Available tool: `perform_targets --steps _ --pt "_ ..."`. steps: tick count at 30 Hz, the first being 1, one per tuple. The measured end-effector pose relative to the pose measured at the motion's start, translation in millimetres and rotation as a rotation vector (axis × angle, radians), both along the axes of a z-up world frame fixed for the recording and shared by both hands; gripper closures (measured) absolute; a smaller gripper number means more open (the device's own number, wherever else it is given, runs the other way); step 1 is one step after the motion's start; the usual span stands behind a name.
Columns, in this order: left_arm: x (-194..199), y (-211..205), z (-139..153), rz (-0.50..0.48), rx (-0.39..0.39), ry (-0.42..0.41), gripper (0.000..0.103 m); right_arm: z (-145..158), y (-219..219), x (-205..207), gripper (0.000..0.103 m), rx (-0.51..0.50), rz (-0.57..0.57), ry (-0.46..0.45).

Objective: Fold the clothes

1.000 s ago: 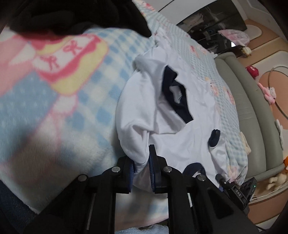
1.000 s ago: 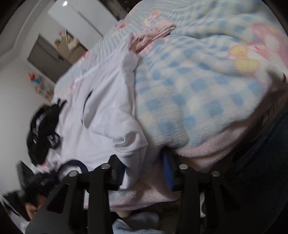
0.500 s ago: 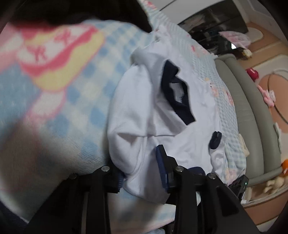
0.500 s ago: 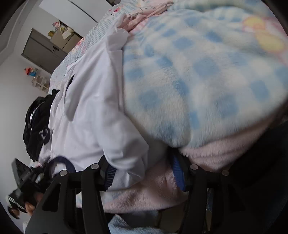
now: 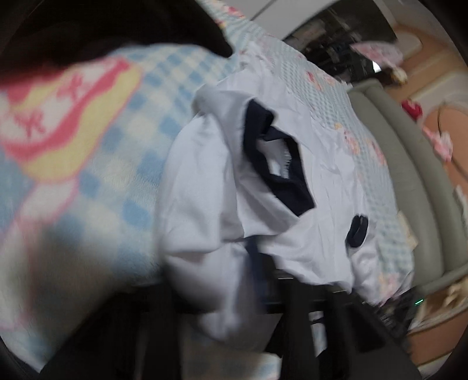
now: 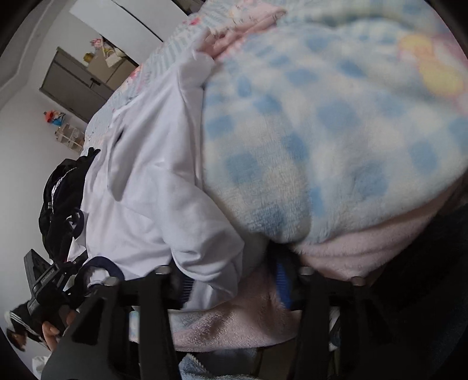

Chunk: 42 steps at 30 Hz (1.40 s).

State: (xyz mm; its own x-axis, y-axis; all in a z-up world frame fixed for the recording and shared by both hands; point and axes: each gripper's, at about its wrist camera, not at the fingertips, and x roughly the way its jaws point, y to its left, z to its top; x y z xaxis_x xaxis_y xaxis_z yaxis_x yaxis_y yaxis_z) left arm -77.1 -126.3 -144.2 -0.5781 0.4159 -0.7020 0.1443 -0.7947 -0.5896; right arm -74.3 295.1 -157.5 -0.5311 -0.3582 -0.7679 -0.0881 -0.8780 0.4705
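A white shirt (image 5: 204, 204) with a navy collar (image 5: 278, 163) lies crumpled on the bed, partly on a blue-checked fleece blanket (image 5: 87, 146). My left gripper (image 5: 242, 280) is at the shirt's near edge. Its jaws are closing on a fold of white cloth that drapes over and hides the fingers. In the right wrist view the white shirt (image 6: 146, 190) runs along the blanket (image 6: 321, 131). My right gripper (image 6: 234, 283) straddles the shirt's near corner and some pink blanket underside (image 6: 351, 242). Its jaws are closing, but a wide gap is left between the pads.
A black garment (image 6: 61, 204) is heaped beyond the shirt, and also shows as a black garment (image 5: 117, 26) at the top of the left view. A grey padded bed edge (image 5: 409, 175) borders the mattress, with floor and toys beyond. A hand (image 6: 52, 330) holds the other gripper.
The left jaws opened wide, then closed on the shirt's edge, which now bunches over them. The right jaws spread around the shirt's corner, then narrowed a little. Both views came closer.
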Motion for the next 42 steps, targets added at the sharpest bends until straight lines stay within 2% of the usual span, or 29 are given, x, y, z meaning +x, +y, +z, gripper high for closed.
perform_targets --steps 2,5,14,18,22,24,28,30,34,37,40,41,42 --pt "8 -3 11 0.006 -0.001 0.034 0.097 18 -5 8 0.082 0.045 0.006 0.057" --pt "20 -7 26 0.008 -0.007 0.069 0.098 41 -6 25 0.087 0.075 0.0 0.119" --pt "56 -6 54 -0.04 0.0 0.105 0.099 75 3 57 0.101 0.086 -0.026 0.187" --pt "67 -5 54 -0.046 0.012 0.081 0.099 91 3 73 0.101 0.107 -0.007 0.224" --pt "66 -16 40 -0.024 0.04 0.04 0.098 80 7 72 0.101 0.081 0.0 0.187" --pt "67 -20 43 -0.027 0.054 0.059 0.098 74 9 69 0.101 0.058 0.003 0.172" --pt "64 -16 48 -0.068 0.04 0.068 0.098 84 6 70 0.101 0.082 0.02 0.216" --pt "59 -15 44 -0.084 0.042 0.048 0.098 79 5 64 0.1 0.071 0.048 0.19" --pt "50 -15 46 -0.11 0.051 0.012 0.098 47 -1 48 0.098 0.03 0.099 0.045" --pt "29 -16 66 -0.148 0.05 0.019 0.098 66 3 40 0.1 -0.017 0.095 0.109" --pt "-31 -13 96 -0.21 0.008 0.052 0.097 103 5 4 0.1 -0.034 0.1 0.203" --pt "-56 -13 102 -0.215 0.001 0.061 0.095 115 5 -12 0.1 -0.029 0.092 0.234" --pt "-81 -14 104 -0.202 -0.005 0.066 0.086 126 5 -32 0.098 -0.017 0.077 0.264"
